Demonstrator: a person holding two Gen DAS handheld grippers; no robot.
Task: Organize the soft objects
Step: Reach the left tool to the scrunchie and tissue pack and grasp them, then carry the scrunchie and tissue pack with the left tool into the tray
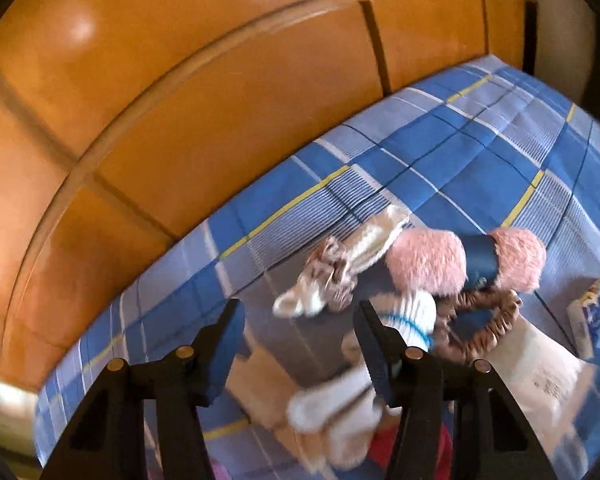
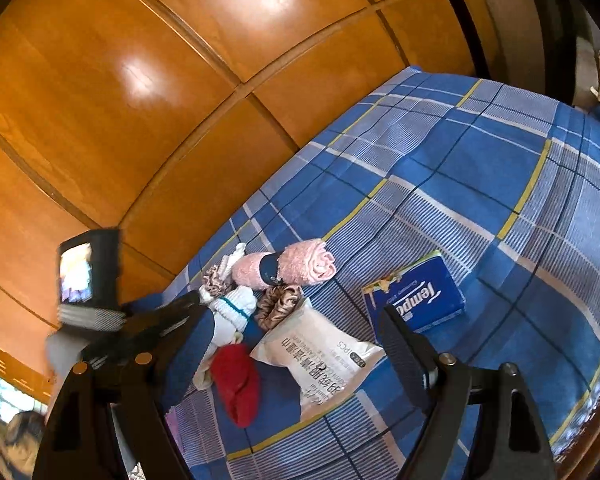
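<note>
White sock (image 1: 410, 316): light, soft, squashy; pinch mid-roll. Left gripper (image 1: 300, 320) half open, empty, sock beside right finger. Right gripper (image 2: 296, 332) wide, empty.

The left tongs (image 1: 300, 312) point steeply down over the bed, their jaws partly apart with nothing pressed between the pads. The right tongs (image 2: 296, 320) tilt down less steeply, jaws spread wide and holding nothing. In the right wrist view the left tongs appear beside them, blurred.
</note>
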